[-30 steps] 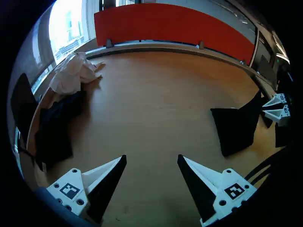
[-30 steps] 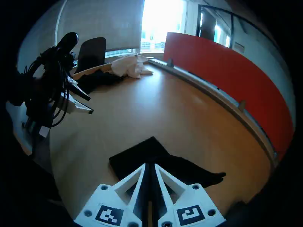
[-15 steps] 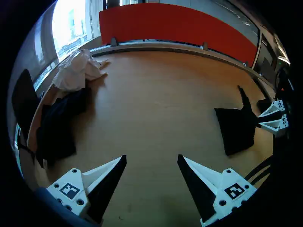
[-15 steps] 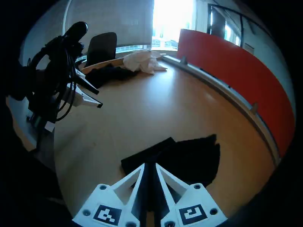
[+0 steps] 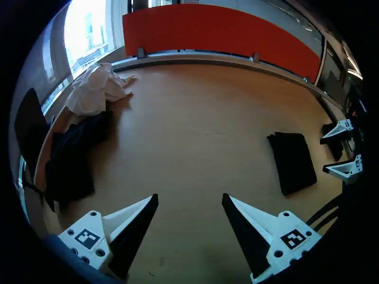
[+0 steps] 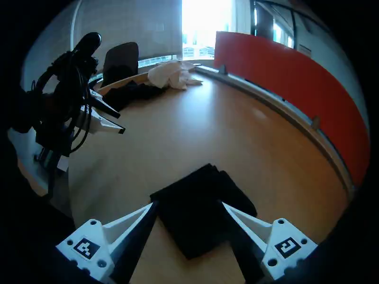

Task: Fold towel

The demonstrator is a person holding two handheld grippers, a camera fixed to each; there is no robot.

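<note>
Just ahead, folded black towel (image 6: 199, 215), flanked by spread right tool (image 6: 188, 204)

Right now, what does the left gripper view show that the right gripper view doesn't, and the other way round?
Left gripper view: the right gripper from outside, fingers apart near the folded black towel. Right gripper view: the left gripper from outside, open, trailing cables. Both: the towel, the white cloth heap, the red panel, the wooden table.
</note>
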